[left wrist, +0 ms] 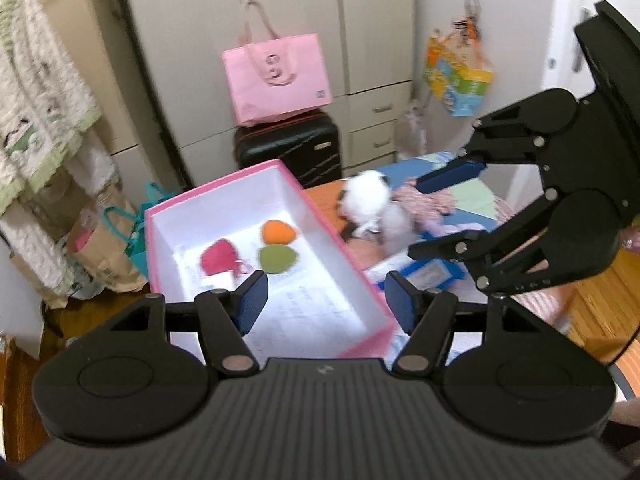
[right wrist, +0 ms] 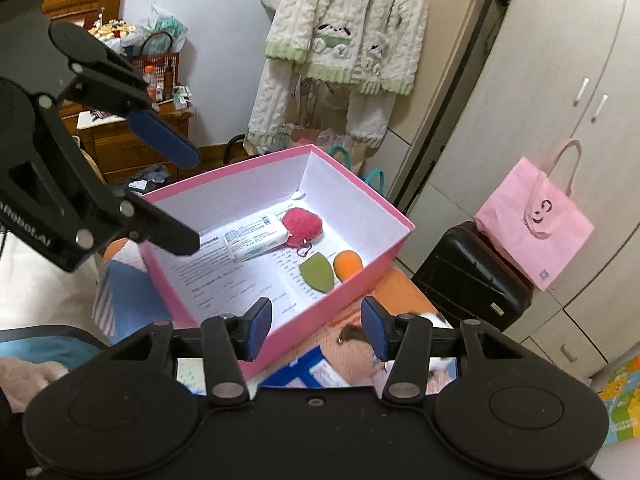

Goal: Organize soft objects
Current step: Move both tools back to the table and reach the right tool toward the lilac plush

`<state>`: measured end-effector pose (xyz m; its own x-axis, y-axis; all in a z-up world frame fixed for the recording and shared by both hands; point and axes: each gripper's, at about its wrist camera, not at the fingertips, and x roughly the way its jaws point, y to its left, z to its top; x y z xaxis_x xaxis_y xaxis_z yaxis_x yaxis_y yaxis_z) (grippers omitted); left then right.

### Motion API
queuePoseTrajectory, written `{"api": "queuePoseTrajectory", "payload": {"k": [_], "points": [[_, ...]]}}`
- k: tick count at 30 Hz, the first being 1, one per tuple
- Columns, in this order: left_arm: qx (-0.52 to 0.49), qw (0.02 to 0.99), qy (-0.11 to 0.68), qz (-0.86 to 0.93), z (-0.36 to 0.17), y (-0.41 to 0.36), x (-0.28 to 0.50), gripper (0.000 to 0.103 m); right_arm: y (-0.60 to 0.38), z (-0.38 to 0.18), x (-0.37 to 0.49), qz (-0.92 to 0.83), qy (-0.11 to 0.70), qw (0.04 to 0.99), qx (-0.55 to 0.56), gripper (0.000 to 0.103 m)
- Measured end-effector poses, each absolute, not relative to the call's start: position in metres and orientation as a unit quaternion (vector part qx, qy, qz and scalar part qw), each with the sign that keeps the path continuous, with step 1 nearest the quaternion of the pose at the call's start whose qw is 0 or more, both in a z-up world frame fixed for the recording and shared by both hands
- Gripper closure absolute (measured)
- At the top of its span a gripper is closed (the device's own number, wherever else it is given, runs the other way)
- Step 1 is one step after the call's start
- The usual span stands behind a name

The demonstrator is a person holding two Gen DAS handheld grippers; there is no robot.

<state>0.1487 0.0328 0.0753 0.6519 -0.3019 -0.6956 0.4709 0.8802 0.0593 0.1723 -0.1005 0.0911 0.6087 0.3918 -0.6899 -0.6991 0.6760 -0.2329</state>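
A pink box with a white inside stands on the table. In it lie a red fluffy pouch, an orange sponge, a green sponge and a white packet. A white plush toy lies on the table to the right of the box. My left gripper hovers above the box's near end, open, with nothing between its pads. My right gripper hangs over the box's outer wall, also open and holding nothing. Each gripper shows in the other's view: right gripper, left gripper.
A pink tote bag sits on a black suitcase before a wardrobe. Knit clothes hang behind the box. Paper bags stand on the floor. A blue-framed card and patterned cloths lie on the table.
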Motion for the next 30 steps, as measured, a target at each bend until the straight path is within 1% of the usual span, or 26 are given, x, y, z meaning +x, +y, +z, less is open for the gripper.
{"api": "queuePoseTrajectory", "payload": {"k": [9, 14, 16, 24, 27, 30], "points": [[0.138, 0.883, 0.344, -0.288, 0.065, -0.016, 0.116, 0.039, -0.154, 0.079, 0.134, 0.293, 0.310, 0.878, -0.219, 0.046], [0.150, 0.872, 0.341, -0.317, 0.047, -0.042, 0.109, 0.039, -0.184, 0.061, 0.112, 0.281, 0.306, 0.886, -0.208, 0.045], [0.154, 0.869, 0.340, -0.326, 0.038, -0.050, 0.106, 0.039, -0.194, 0.054, 0.105, 0.278, 0.302, 0.890, -0.200, 0.043], [0.141, 0.853, 0.337, -0.372, 0.008, -0.084, 0.107, 0.040, -0.237, 0.013, 0.096, 0.261, 0.307, 0.905, -0.139, 0.043], [0.132, 0.851, 0.338, -0.380, -0.003, -0.095, 0.115, 0.041, -0.250, -0.005, 0.101, 0.253, 0.309, 0.909, -0.121, 0.040], [0.116, 0.850, 0.342, -0.383, -0.017, -0.105, 0.129, 0.041, -0.256, -0.023, 0.107, 0.247, 0.311, 0.910, -0.115, 0.039]]}}
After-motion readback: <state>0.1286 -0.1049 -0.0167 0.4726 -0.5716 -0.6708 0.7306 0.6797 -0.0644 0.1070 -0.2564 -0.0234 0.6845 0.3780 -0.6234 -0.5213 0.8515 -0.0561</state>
